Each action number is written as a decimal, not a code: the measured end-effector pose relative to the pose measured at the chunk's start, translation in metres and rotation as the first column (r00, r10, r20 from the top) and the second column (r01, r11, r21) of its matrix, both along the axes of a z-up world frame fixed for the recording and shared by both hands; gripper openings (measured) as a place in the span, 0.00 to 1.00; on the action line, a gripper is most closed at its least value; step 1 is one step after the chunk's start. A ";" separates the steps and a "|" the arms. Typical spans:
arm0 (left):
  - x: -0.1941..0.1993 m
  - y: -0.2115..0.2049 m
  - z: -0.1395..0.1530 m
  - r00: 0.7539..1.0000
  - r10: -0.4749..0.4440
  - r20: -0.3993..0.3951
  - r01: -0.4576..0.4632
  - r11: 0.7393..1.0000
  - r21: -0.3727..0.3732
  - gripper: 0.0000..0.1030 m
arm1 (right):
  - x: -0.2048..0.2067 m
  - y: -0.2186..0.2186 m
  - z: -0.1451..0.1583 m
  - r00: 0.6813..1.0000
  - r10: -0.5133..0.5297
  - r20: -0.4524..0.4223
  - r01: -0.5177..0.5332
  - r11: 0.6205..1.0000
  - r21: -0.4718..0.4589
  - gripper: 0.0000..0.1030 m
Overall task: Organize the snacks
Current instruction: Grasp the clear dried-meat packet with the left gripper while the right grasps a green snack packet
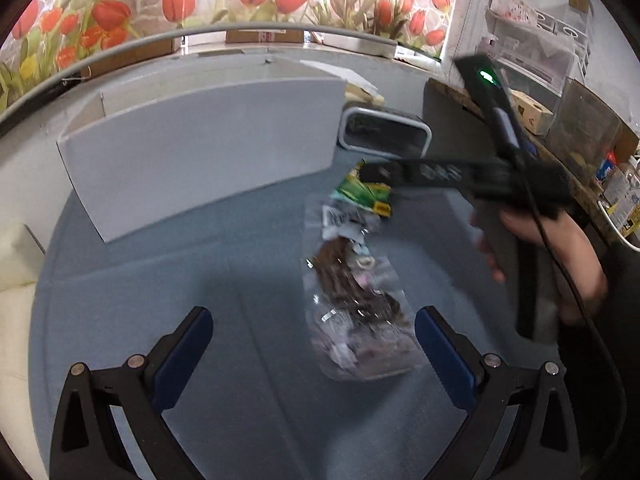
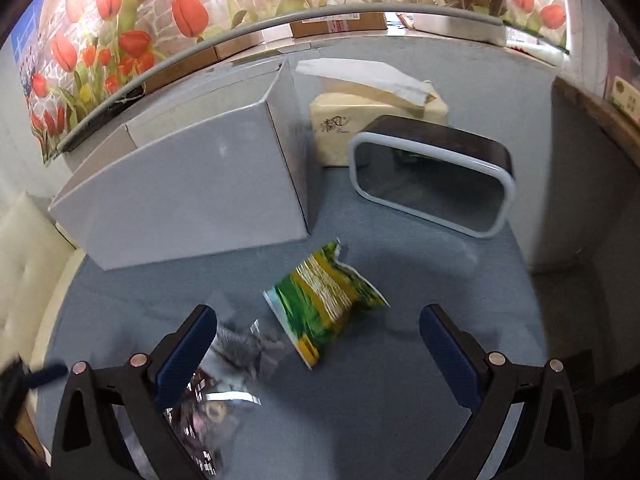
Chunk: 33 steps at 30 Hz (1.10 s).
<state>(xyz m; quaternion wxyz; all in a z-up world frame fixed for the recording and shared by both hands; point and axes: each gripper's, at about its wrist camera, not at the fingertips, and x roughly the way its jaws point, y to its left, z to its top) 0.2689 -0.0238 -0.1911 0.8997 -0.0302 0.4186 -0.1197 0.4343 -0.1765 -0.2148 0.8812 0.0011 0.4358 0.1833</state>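
Between my left gripper fingers, spread wide, lies a clear snack bag on the blue cloth. My right gripper is wide open too, over a green snack packet. Further back: white box, dark bin, contents unclear.

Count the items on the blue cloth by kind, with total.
Snack packets: 2, a green packet and a clear bag
Boxes: 1, white box
Bins: 1, dark bin
Tissue packs: 1, tissue pack
Total: 5
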 end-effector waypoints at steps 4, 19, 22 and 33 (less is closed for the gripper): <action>-0.003 -0.004 -0.003 1.000 -0.005 -0.015 0.005 1.000 -0.006 1.00 | 0.016 0.007 -0.016 0.999 0.022 -0.037 -0.023 0.999 -0.028 1.00; 0.014 -0.026 -0.013 0.998 -0.035 -0.055 0.036 0.999 0.016 1.00 | -0.008 -0.010 -0.002 0.995 0.049 0.084 -0.040 0.994 -0.100 0.34; 0.023 -0.036 -0.020 0.996 -0.049 -0.074 0.051 0.998 0.028 1.00 | -0.035 -0.032 0.017 0.992 0.025 0.121 -0.017 0.998 -0.063 0.34; 0.078 -0.051 -0.044 0.991 0.071 -0.117 -0.059 0.993 0.107 1.00 | -0.126 -0.080 0.053 0.984 -0.007 0.179 -0.003 0.999 0.053 0.27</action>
